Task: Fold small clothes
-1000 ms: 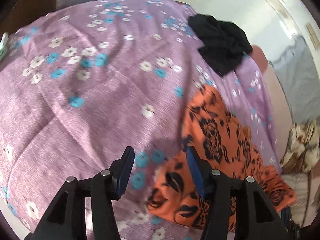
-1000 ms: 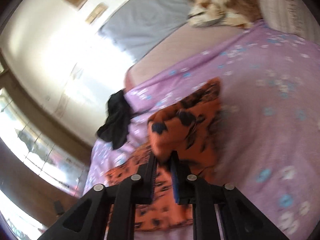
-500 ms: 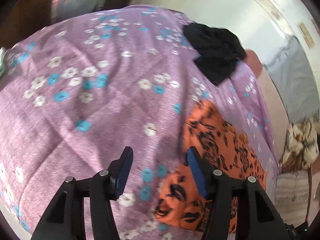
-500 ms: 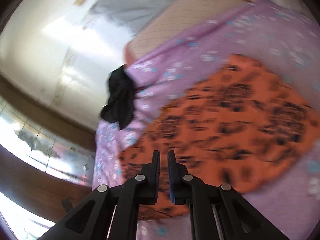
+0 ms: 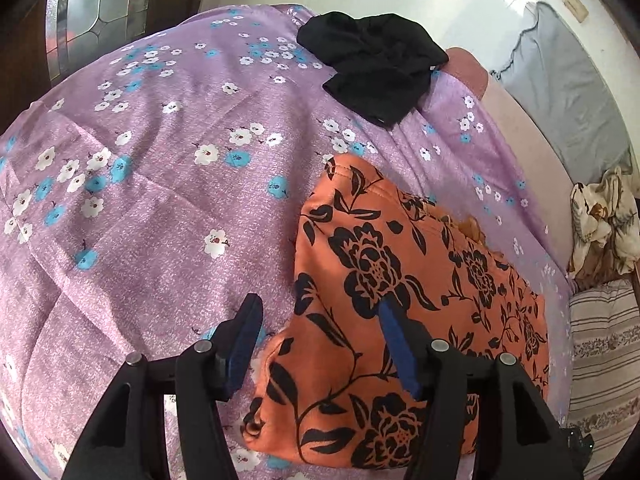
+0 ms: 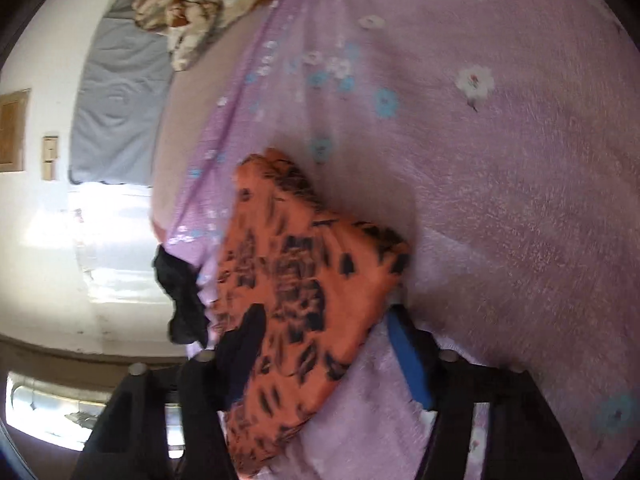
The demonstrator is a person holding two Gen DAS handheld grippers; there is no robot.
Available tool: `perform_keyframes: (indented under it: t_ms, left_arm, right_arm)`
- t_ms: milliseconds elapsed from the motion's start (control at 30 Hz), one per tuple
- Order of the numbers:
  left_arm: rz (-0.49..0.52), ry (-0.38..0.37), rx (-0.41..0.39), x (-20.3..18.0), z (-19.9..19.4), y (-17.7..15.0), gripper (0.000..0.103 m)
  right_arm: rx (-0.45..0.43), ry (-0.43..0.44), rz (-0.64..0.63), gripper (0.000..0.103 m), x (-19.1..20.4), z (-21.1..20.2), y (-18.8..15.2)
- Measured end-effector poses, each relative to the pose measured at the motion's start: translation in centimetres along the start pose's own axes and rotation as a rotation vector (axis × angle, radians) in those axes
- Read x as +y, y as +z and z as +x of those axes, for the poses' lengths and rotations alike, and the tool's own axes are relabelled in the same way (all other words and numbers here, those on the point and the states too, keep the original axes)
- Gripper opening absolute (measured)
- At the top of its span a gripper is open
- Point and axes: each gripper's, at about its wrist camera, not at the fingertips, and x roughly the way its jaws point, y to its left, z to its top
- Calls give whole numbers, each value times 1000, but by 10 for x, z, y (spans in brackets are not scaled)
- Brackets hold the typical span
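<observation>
Left claw (image 5: 316,316) wide open above orange floral garment (image 5: 400,280); right claw (image 6: 320,320) open, straddling it.

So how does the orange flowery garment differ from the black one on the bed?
The orange garment is patterned with black flowers and lies fairly flat; the black garment is plain and crumpled. The orange one is nearer the open left claw, the black one farther off. Both rest on the purple bedsheet.

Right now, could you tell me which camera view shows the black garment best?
The left wrist view: the black garment lies sharp and whole on the purple sheet. The right wrist view shows only a blurred part at the sheet's edge.
</observation>
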Motion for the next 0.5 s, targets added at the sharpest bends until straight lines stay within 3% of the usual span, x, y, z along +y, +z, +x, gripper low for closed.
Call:
perform_keyframes:
  t_ms: [233, 300, 333, 400, 500]
  left_arm:
    - [-10, -10, 13, 0, 4, 3, 61]
    - [-16, -10, 11, 2, 4, 4, 61]
    - [-23, -12, 10, 3, 3, 4, 61]
    - [-40, -19, 9, 6, 1, 5, 61]
    - [-61, -33, 3, 10, -3, 7, 61]
  right_arm:
    - [-41, 59, -41, 54, 18, 42, 17]
    - [-54, 62, -51, 42, 26, 51, 20]
    - [-35, 76, -33, 25, 27, 57, 21]
    - [-39, 90, -6, 23, 30, 57, 18]
    - [-68, 110, -145, 21, 64, 45, 4]
